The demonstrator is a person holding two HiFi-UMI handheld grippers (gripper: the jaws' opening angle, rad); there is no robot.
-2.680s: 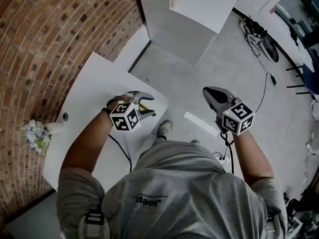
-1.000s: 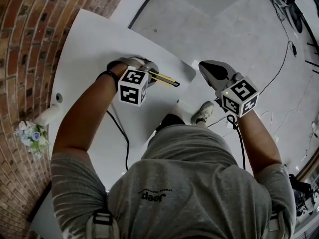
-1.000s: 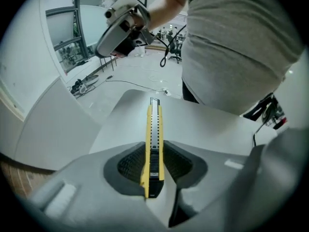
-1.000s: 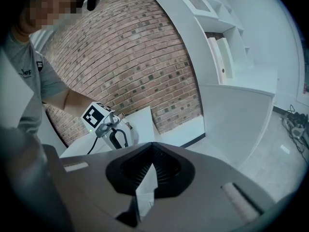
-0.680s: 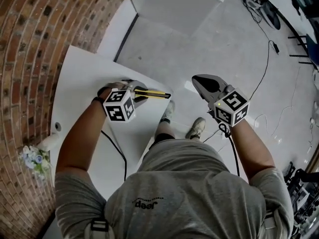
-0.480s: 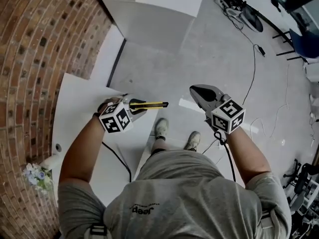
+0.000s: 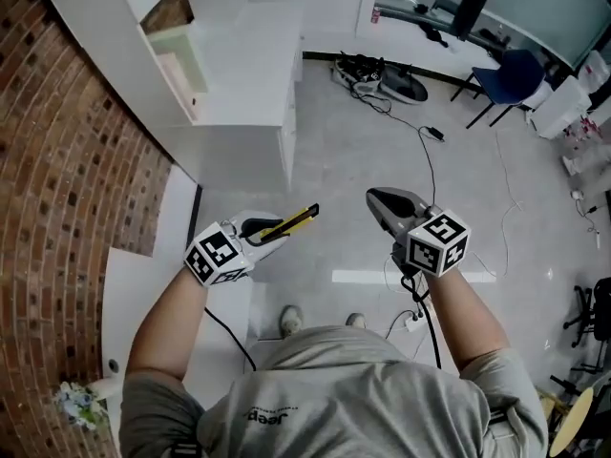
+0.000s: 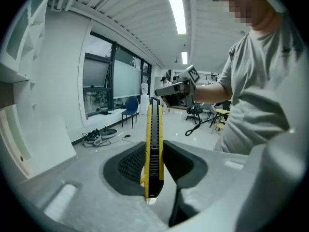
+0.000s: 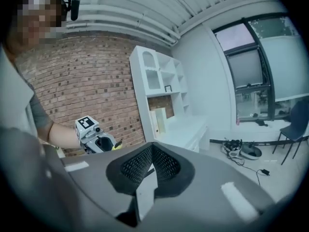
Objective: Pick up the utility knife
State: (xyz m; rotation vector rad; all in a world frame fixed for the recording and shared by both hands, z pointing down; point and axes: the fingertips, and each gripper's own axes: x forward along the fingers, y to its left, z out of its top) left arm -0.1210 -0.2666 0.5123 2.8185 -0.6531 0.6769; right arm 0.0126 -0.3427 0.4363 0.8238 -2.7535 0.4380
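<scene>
Over grey floor [image 7: 363,151], left gripper [image 7: 265,231] clamps utility knife [image 8: 153,144] between jaws.

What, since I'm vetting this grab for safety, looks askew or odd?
Only the knife: the left claw grips it edge-on near one end, so most of its length juts out ahead unsupported. Nothing looks spilled or damaged.

1. Head view: rear end of the utility knife [image 7: 291,222] is buried in the left gripper [image 7: 263,231]; only the front sticks out.
2. Right gripper view: utility knife [image 9: 117,144] is just a yellow sliver, no detail.
3. Left gripper view: right gripper [image 8: 175,87] is far off, jaw gap too small to tell. Blade in or out: unreadable.
</scene>
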